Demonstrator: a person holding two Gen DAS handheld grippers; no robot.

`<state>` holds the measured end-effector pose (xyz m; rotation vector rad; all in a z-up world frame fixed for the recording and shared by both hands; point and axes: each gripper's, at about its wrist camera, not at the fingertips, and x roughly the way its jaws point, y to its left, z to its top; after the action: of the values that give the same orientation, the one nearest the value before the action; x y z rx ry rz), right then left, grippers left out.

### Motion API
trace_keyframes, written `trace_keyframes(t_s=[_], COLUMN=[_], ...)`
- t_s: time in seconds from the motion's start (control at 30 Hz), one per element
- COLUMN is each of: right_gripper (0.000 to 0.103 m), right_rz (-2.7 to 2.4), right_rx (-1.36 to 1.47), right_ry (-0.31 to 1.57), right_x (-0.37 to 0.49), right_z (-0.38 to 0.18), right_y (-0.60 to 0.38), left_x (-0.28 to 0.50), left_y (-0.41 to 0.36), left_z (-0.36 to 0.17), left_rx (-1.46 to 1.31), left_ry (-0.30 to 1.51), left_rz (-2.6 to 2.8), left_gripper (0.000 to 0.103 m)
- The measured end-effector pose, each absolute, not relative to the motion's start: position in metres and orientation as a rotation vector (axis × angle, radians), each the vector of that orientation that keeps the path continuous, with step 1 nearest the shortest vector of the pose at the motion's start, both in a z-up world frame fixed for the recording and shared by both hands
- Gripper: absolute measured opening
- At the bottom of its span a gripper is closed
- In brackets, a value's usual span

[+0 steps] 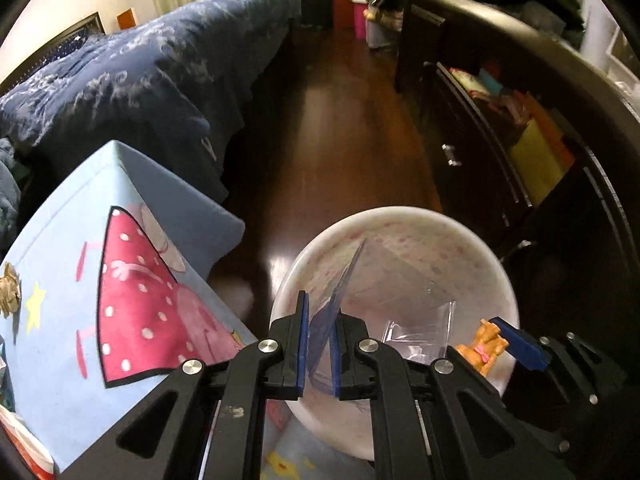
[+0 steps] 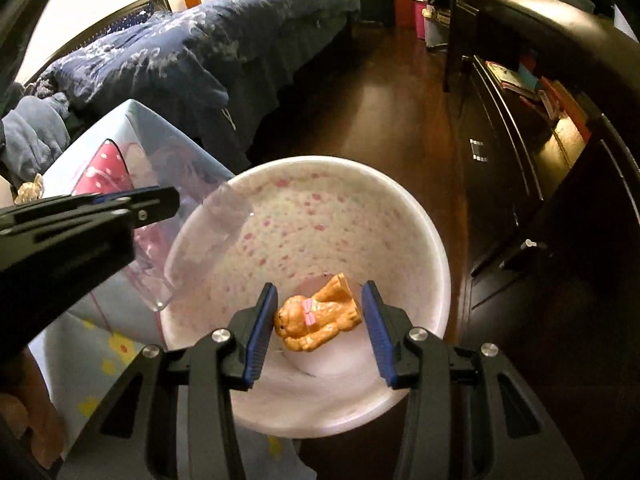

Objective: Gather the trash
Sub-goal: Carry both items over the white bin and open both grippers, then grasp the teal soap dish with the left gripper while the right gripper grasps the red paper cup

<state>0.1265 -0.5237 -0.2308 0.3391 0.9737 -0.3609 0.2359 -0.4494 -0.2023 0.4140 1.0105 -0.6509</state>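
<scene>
2 grippers [image 1: 320, 344] [image 2: 320, 330] over the bin's rim [image 2: 436, 240]

Dark wood floor [image 1: 340, 152] — white speckled bin [image 2: 432, 240], blue cartoon-print box [image 1: 64, 280]

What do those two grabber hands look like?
Both look alike. The left gripper and the right gripper are black, with angled arms that have cut-out holes and round silver bolts. Each finger has a flat blue pad with fine ridges. No cables or sleeves show.
</scene>
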Motion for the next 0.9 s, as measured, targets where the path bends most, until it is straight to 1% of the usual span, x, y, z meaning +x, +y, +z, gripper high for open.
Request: trace_keyframes(t_s=[0.13, 0.17, 0.2, 0.23, 0.3, 0.33, 0.4, 0.47, 0.5, 0.67, 0.83, 0.9], right_gripper=[0.046, 0.046, 0.046, 0.047, 0.049, 0.050, 0.051, 0.052, 0.052, 0.055, 0.055, 0.055], right_rz=[-0.361, -0.360, -0.354, -0.355, -0.360, -0.360, -0.362, -0.367, -0.369, -0.379, -0.384, -0.381], right_rx=[0.319, 0.319, 0.318, 0.316, 0.303, 0.299, 0.293, 0.287, 0.286, 0.293, 0.289, 0.272], right_ry=[0.985, 0.984, 0.981, 0.979, 0.975, 0.975, 0.973, 0.974, 0.975, 0.978, 0.970, 0.953], right_x=[0.131, 0.131, 0.131, 0.132, 0.132, 0.132, 0.131, 0.130, 0.129, 0.122, 0.114, 0.112], right_z=[-0.235, -0.234, -0.233, -0.233, -0.232, -0.231, -0.230, -0.230, -0.229, -0.227, -0.219, -0.209], right_y=[-0.525, -0.524, -0.523, -0.523, -0.521, -0.520, -0.520, -0.520, -0.520, -0.518, -0.511, -0.503], left_x=[0.243, 0.244, 0.245, 0.245, 0.247, 0.246, 0.246, 0.246, 0.246, 0.246, 0.244, 0.242], left_y=[-0.449, -0.451, -0.453, -0.453, -0.454, -0.454, -0.455, -0.455, -0.455, -0.447, -0.422, -0.408], left_z=[-0.204, -0.204, -0.204, -0.204, -0.203, -0.203, -0.202, -0.201, -0.200, -0.193, -0.171, -0.160], left_rx=[0.392, 0.395, 0.400, 0.401, 0.396, 0.396, 0.396, 0.387, 0.384, 0.326, 0.250, 0.229], left_ry=[1.035, 1.030, 1.023, 1.019, 1.018, 1.016, 1.012, 1.005, 1.003, 1.017, 0.999, 0.978], left_rz=[-0.640, -0.635, -0.629, -0.627, -0.630, -0.632, -0.632, -0.638, -0.640, -0.670, -0.682, -0.672], left_gripper=[0.011, 0.014, 0.020, 0.023, 0.033, 0.035, 0.045, 0.049, 0.050, 0.051, 0.053, 0.057])
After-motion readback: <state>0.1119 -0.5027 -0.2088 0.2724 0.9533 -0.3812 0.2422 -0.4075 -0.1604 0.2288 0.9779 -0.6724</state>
